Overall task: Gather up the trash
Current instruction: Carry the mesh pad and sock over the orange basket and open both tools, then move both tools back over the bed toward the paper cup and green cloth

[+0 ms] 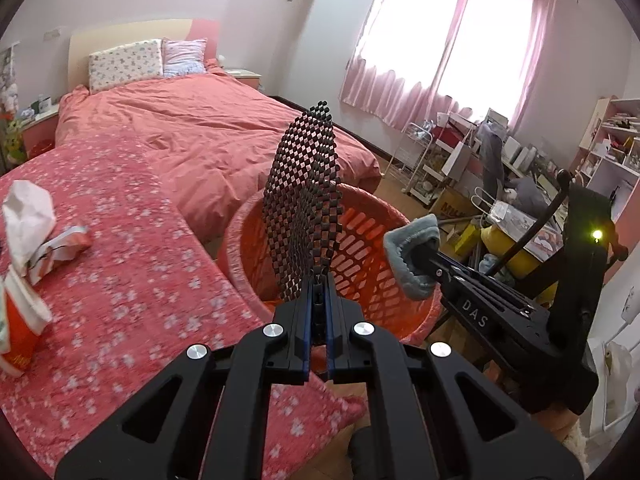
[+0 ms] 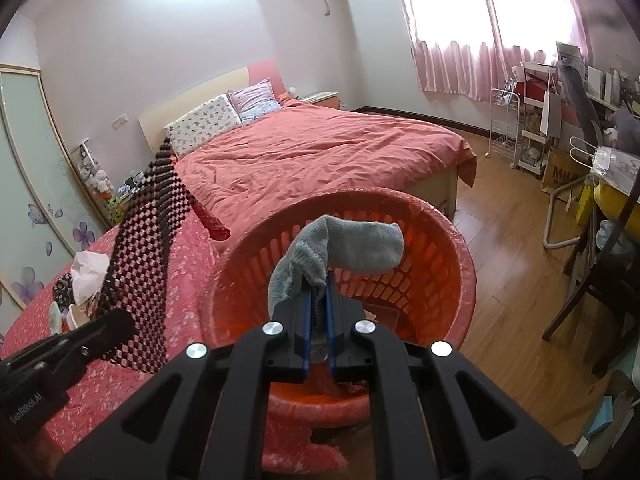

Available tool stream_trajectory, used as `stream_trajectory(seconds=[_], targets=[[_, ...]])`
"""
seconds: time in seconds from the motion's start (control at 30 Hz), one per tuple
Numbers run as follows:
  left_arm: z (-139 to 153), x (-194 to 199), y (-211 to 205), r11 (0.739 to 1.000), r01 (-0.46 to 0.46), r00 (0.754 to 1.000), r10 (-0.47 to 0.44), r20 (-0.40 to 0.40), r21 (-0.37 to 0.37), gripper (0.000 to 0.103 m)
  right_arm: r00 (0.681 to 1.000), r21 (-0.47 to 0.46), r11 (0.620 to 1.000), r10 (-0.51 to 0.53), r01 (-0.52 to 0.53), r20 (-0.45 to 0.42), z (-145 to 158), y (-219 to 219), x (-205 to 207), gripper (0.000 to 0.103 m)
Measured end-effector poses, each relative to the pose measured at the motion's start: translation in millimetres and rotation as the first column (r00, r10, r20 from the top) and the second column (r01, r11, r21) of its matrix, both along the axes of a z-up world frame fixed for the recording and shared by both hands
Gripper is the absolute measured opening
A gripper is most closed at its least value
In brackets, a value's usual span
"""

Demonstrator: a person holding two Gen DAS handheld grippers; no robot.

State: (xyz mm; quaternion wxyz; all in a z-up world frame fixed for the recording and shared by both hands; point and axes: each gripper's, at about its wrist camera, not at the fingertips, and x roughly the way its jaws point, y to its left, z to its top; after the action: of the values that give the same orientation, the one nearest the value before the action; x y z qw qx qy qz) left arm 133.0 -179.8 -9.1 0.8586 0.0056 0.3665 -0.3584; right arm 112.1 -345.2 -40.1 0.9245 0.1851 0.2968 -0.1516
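Note:
My left gripper [image 1: 319, 280] is shut on a black-and-pink checkered mesh piece [image 1: 308, 200] and holds it upright over the near rim of the orange plastic basket [image 1: 372, 248]. My right gripper [image 2: 319, 284] is shut on a grey sock [image 2: 348, 248] and holds it above the basket's [image 2: 448, 280] opening. The sock [image 1: 412, 256] and right gripper also show at right in the left wrist view. The mesh piece [image 2: 148, 264] shows at left in the right wrist view.
Crumpled white paper [image 1: 28, 216] and a red-white wrapper [image 1: 64, 246] lie on the floral pink cover [image 1: 132, 264] at left. The bed with a red quilt [image 1: 224, 132] lies behind. A cluttered desk and shelves [image 1: 520, 168] stand at right, over the wood floor [image 2: 500, 240].

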Motion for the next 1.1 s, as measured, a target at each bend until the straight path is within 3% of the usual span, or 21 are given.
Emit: stream_trajectory(seconds=[0.5,0.8,0.9,1.0,1.1], targets=[[-25.8,21.0,-27.7,0.998,0.021,0.998,-0.017,-0.060,0.068,0.005,1.000,0.024,1.000,-0.007,0.007,-0.007,-13.4,-22.9,21.0,0.008],[-39.5,34.1,-26.0,0.995,0.003,0.990,0.011,-0.140,0.098,0.008,1.000,0.060,0.998,-0.012,0.013,-0.013,-18.3,-31.4,28.3,0.025],[-40.3,35.0,-23.6,0.995,-0.002,0.989,0.016,-0.149,0.100,0.014,1.000,0.059,0.998,-0.026,0.027,-0.013,-19.3,-33.2,24.8,0.031],[-38.7,35.6,-19.4,0.995,-0.014,0.990,0.029,-0.141,0.103,0.033,0.999,0.057,0.998,-0.040,0.041,-0.014,-19.7,-35.0,21.3,0.035],[-36.5,36.9,-11.9,0.994,-0.029,0.989,0.043,-0.140,0.101,0.034,0.999,0.061,0.997,-0.048,0.049,-0.015,-19.5,-36.8,18.2,0.036]])
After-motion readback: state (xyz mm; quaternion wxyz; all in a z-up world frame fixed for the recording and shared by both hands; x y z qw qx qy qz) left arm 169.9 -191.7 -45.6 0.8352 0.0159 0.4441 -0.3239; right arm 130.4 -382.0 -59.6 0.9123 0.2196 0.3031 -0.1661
